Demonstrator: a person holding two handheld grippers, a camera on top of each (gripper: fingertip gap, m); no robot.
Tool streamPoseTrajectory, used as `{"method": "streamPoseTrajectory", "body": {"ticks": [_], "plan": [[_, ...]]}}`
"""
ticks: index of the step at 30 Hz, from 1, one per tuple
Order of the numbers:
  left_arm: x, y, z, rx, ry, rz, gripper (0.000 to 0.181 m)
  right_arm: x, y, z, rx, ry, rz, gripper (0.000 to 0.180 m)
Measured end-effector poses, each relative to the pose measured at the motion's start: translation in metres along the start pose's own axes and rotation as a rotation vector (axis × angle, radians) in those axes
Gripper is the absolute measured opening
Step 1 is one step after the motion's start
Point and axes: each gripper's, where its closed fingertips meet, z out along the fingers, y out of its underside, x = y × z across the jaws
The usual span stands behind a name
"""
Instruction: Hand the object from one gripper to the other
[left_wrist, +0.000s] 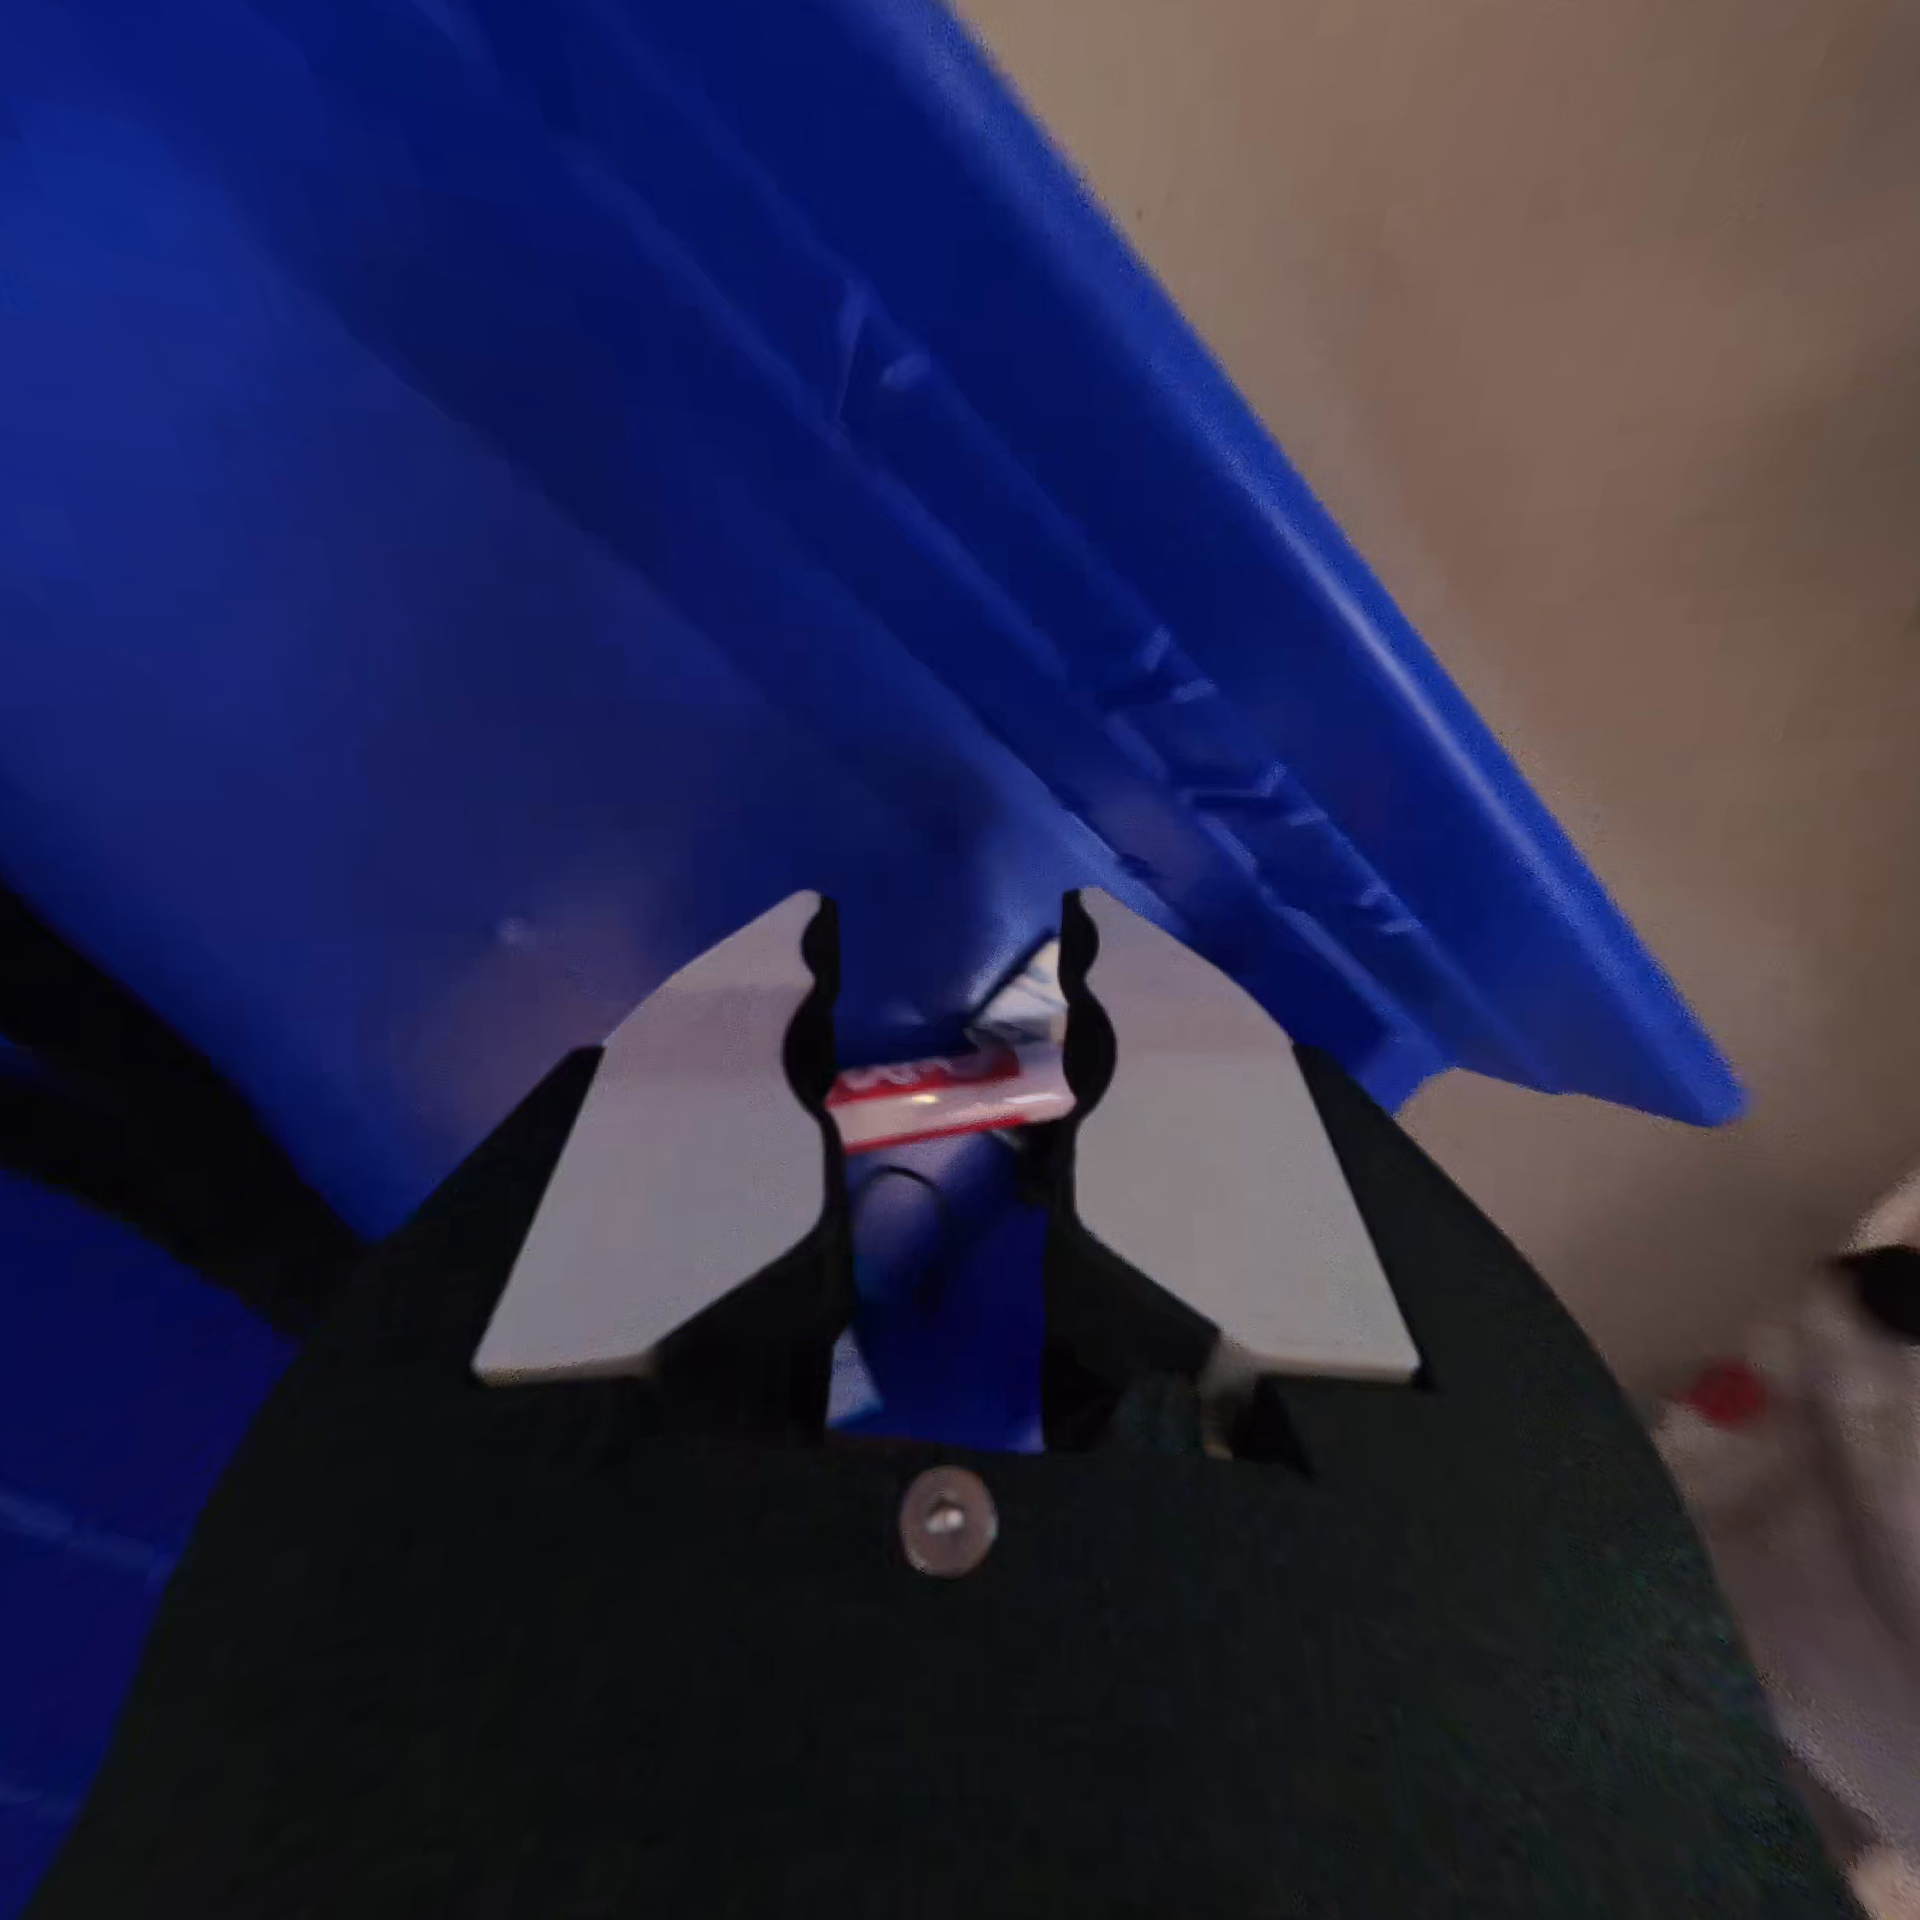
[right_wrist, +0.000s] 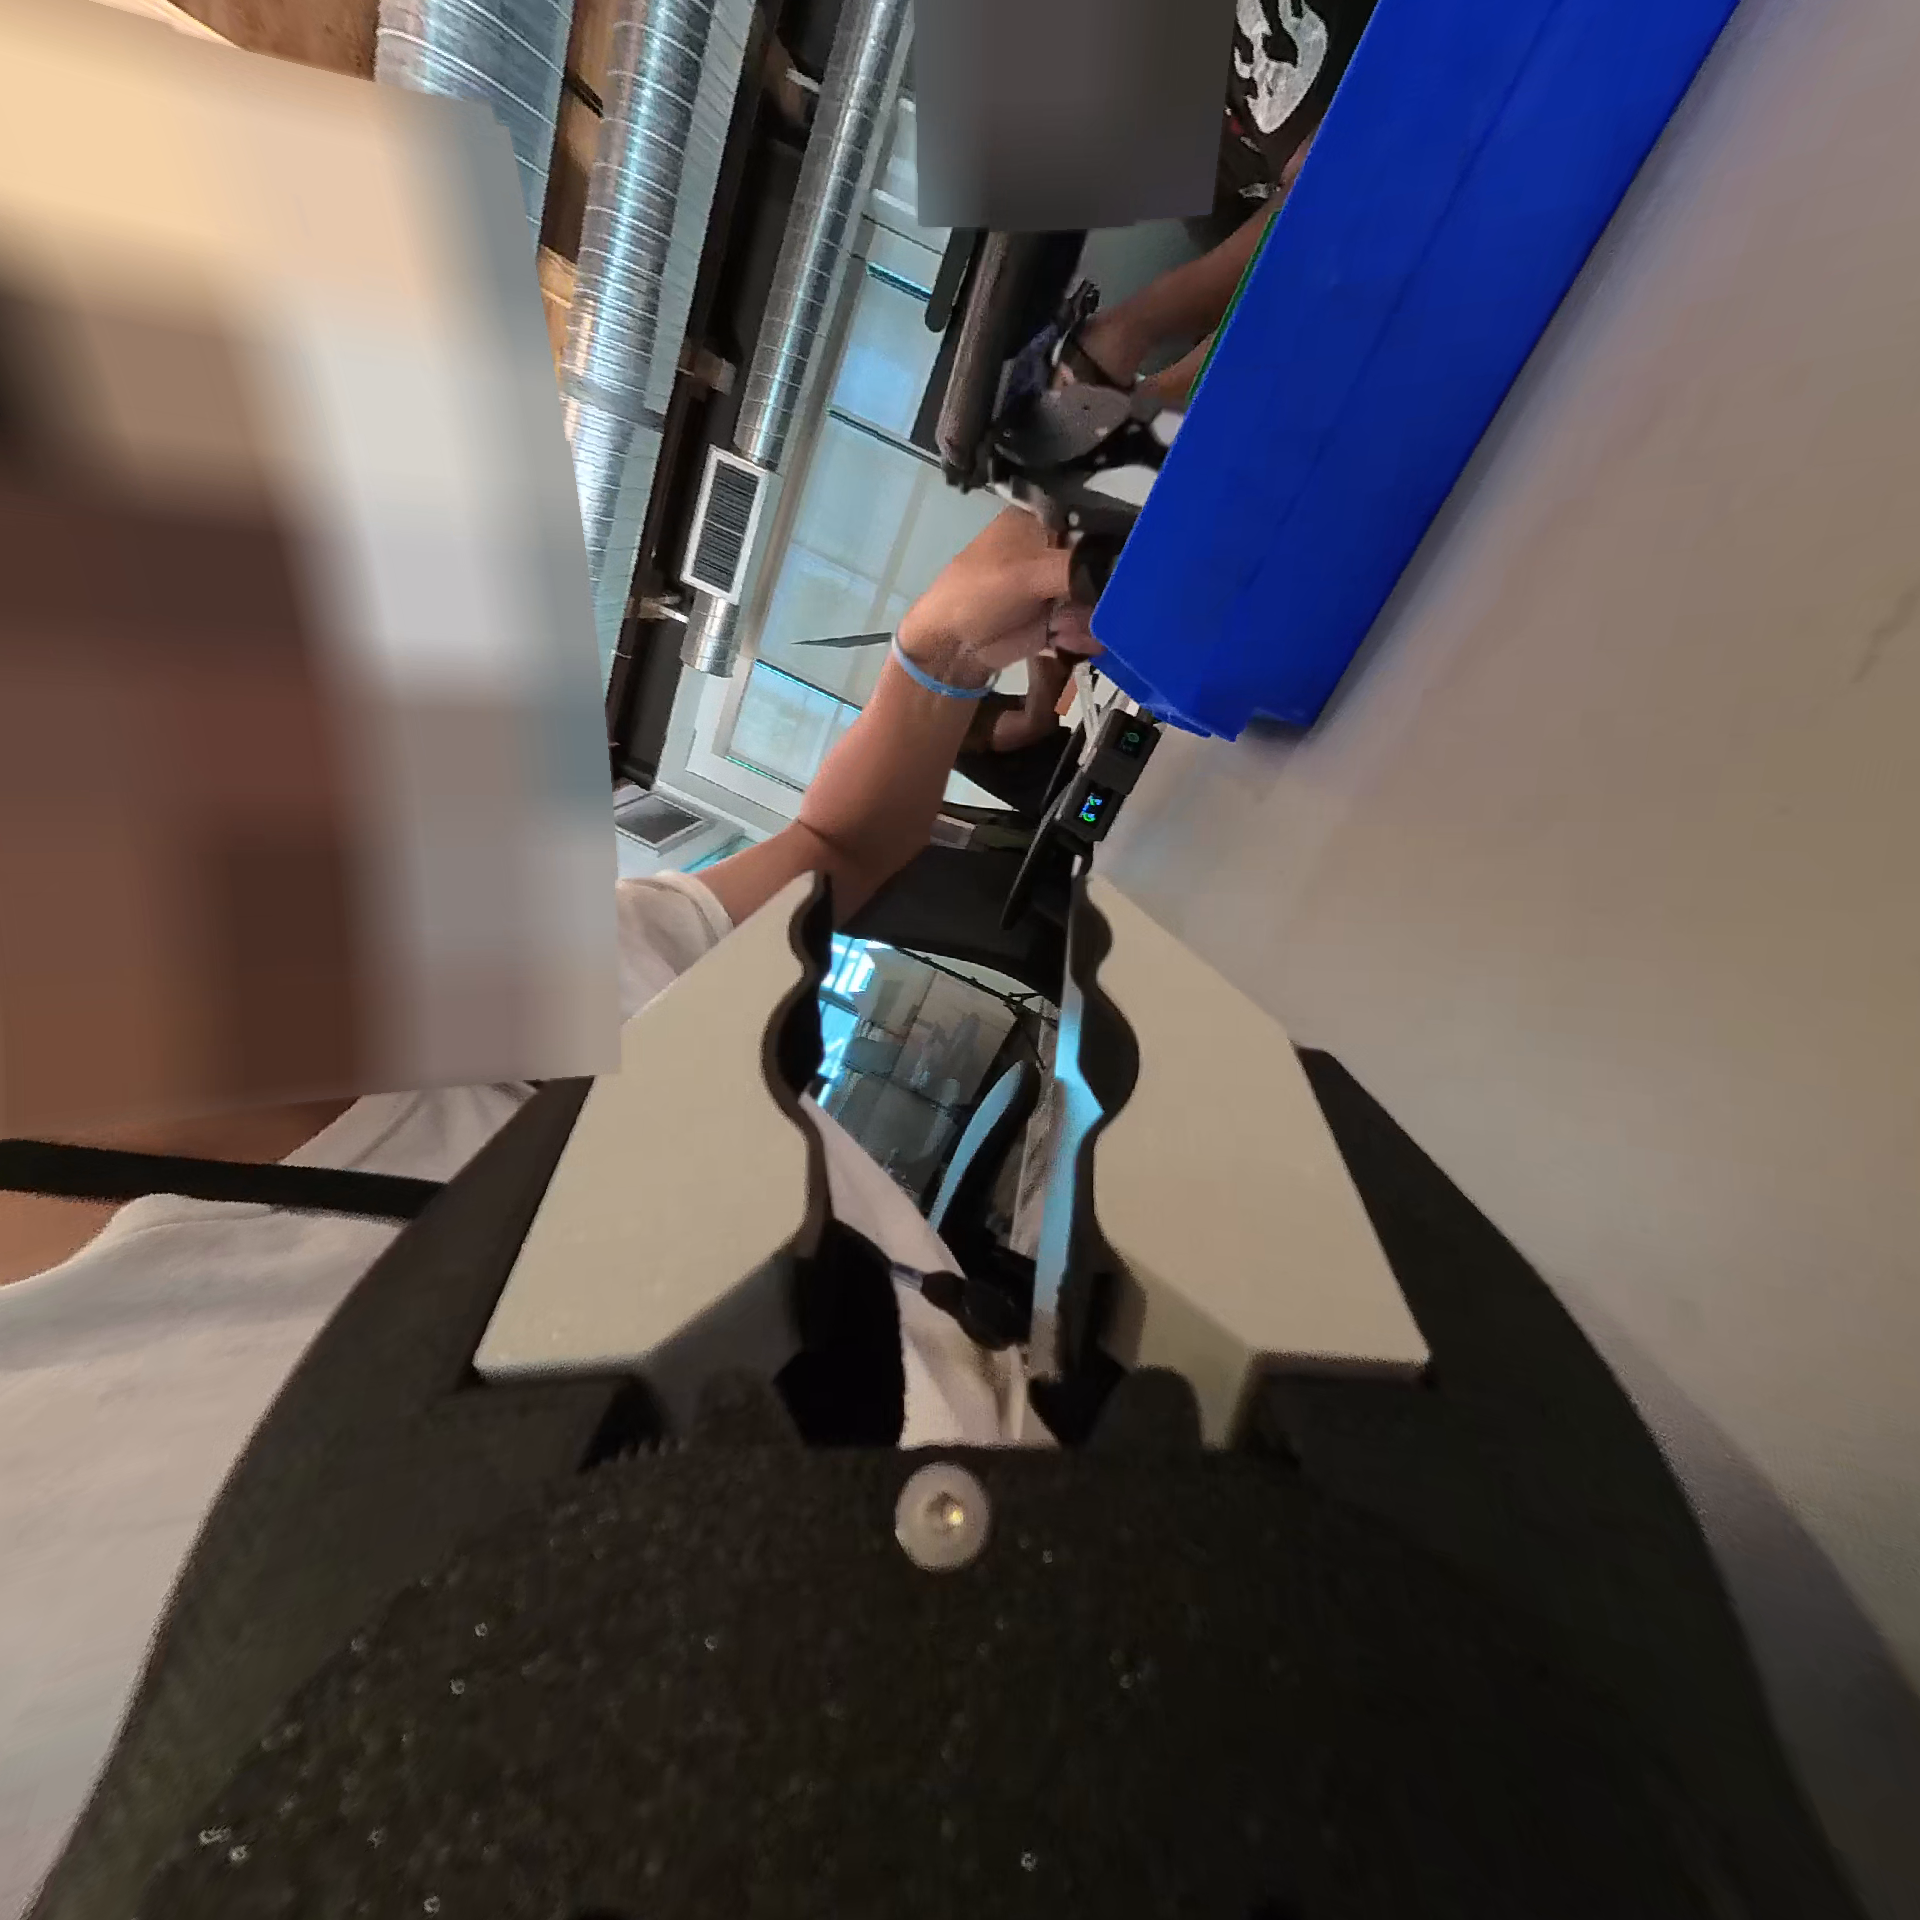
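Note:
In the left wrist view my left gripper is shut on a small red and white packet, pinched crosswise between the black fingers. A big blue bin fills the view right behind the fingertips. In the right wrist view my right gripper is open with nothing between its fingers. It points past the table towards the person. The left gripper's black body, with small lit screens, shows farther off at the near end of the blue bin. The packet does not show there.
The bin stands on a pale table, which also shows in the left wrist view. A person's arm with a blue wristband reaches to the bin's end. A blurred white thing with a red spot lies at right. About 30 cm separates my left fingertips from my right.

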Motion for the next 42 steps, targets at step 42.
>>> {"method": "streamPoseTrajectory", "body": {"ticks": [42], "plan": [[-0.030,0.026,0.007,-0.289,-0.197,0.830,0.041,-0.027,0.008,-0.007,-0.020,-0.080,0.025,0.047]]}}
